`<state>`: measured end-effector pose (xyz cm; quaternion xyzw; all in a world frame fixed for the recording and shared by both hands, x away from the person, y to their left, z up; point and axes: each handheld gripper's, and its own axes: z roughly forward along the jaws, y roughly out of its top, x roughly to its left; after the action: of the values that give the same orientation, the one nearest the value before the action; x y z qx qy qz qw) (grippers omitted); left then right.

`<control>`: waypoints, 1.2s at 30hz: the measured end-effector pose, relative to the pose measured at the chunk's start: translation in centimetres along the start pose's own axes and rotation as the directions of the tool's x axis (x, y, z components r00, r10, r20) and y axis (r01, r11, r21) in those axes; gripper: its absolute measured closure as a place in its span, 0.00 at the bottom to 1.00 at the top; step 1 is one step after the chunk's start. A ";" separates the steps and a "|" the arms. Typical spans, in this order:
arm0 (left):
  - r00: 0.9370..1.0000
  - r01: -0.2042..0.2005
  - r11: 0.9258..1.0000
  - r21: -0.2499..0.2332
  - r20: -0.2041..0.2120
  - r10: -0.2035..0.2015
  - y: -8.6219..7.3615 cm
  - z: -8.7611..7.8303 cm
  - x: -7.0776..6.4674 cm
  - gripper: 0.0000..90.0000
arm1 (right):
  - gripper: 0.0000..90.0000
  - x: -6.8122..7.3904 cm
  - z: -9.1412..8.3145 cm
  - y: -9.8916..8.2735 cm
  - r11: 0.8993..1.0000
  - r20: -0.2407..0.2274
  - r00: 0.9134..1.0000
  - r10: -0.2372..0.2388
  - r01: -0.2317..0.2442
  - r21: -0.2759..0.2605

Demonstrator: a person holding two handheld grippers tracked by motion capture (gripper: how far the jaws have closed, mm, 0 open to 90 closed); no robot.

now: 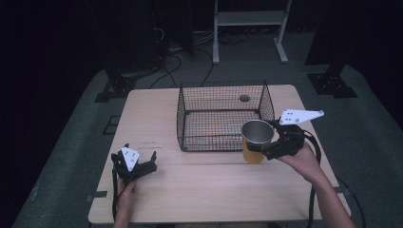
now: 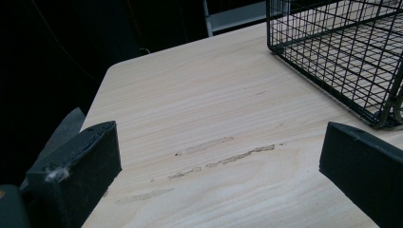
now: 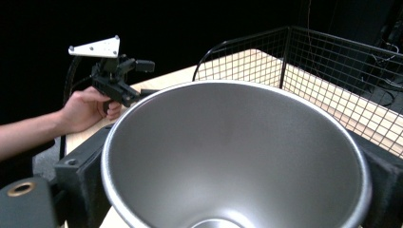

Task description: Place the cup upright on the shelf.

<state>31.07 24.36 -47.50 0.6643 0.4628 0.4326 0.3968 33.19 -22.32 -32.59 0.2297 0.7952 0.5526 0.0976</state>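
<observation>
Two bare forearms reach in from the near edge, no sleeves visible. Each hand grips a black pistol-shaped gripper with two blocky black jaws faced in dark foam. A pale grey triangular plate tops each one. A black cable trails back along each arm.

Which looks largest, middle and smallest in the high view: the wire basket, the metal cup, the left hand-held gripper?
1. Wire basket, clearly largest.
2 and 3. Metal cup and left hand-held gripper look about alike, so I do not rank them.
</observation>
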 end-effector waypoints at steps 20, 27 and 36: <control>1.000 -0.002 1.000 -0.002 0.002 0.002 0.0 0.0 0.0 0.00 | 0.08 -2.1 1.9 4.6 1.000 0.008 1.000 0.004 -0.005 0.016; 1.000 -0.002 1.000 -0.001 0.004 0.002 0.0 0.0 0.0 0.00 | 0.08 -3.1 3.0 6.0 0.999 0.008 1.000 0.017 -0.018 0.027; 1.000 -0.002 1.000 -0.003 0.006 0.002 0.0 0.0 0.0 0.00 | 0.08 -4.4 4.9 7.3 0.998 0.006 1.000 0.018 -0.019 0.052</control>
<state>31.05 24.36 -47.49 0.6654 0.4603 0.4318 0.3986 40.93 -18.26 -28.13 0.2409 0.8068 0.5322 0.0885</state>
